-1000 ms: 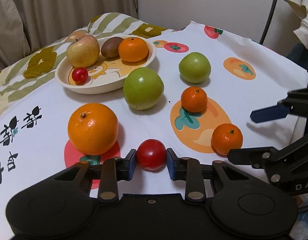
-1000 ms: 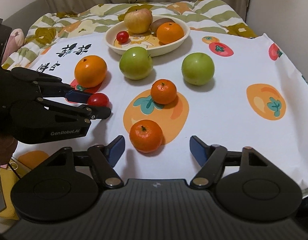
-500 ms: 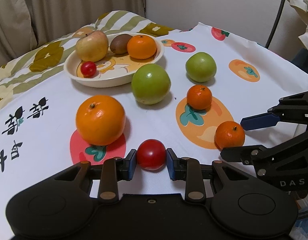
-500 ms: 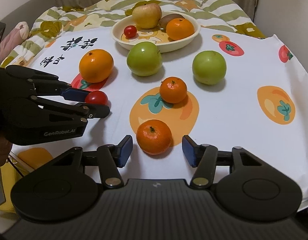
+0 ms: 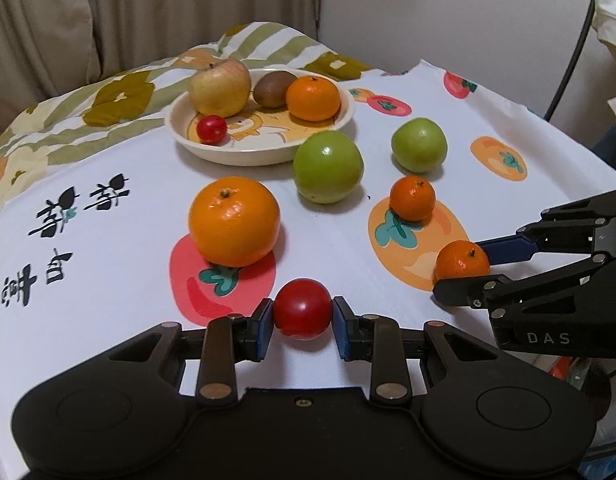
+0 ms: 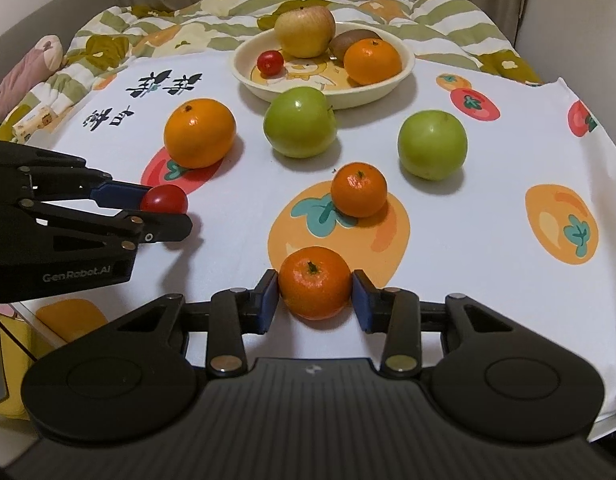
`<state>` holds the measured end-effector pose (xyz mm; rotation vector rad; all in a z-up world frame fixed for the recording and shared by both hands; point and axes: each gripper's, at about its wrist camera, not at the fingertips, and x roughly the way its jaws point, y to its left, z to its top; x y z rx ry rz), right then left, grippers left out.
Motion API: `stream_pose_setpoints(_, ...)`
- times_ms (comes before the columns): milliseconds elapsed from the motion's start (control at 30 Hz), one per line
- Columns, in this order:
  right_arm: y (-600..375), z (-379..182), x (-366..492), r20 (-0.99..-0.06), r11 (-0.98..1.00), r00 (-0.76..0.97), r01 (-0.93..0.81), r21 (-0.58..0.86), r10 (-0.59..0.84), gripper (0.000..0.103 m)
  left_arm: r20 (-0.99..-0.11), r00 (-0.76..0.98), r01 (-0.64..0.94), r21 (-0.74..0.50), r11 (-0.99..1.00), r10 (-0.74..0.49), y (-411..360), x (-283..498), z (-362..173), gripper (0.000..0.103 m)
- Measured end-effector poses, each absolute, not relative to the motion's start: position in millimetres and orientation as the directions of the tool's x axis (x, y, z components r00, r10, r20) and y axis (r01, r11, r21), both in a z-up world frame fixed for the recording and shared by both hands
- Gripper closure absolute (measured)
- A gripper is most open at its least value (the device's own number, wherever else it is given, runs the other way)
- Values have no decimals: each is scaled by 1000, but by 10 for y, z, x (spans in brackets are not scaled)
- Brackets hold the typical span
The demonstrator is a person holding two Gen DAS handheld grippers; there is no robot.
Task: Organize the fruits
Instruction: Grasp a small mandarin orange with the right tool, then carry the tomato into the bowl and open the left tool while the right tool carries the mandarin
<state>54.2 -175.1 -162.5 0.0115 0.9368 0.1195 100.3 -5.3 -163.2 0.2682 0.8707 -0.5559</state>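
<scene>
My left gripper clamped on cherry tomato at table's near edge. Right gripper jaws pinch small mandarin at equator, low: steady lift. Both bound for bowl, far edge, I judge.

Fruit spread across the tablecloth, bowl at the back.
An apple, kiwi, mandarin and tomato sit in the bowl; loose fruit lies in front.
</scene>
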Motion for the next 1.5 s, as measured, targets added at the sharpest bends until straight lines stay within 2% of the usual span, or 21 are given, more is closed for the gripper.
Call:
stream_pose_setpoints(667, -1549, -872, 486, -758, 988, 639, -140, 58, 135, 49, -702, 638, 437, -7, 899, -316, 205, 779, -847, 69)
stream_pose_setpoints(967, -1621, -616, 707, -722, 980, 671, -190, 55, 170, 49, -655, 701, 370, -3, 929, -282, 168, 915, -553, 69)
stream_pose_setpoints(1500, -2045, -622, 1555, -720, 947, 649, -320, 38, 247, 49, -685, 700, 247, -32, 969, -201, -267, 1479, -593, 69)
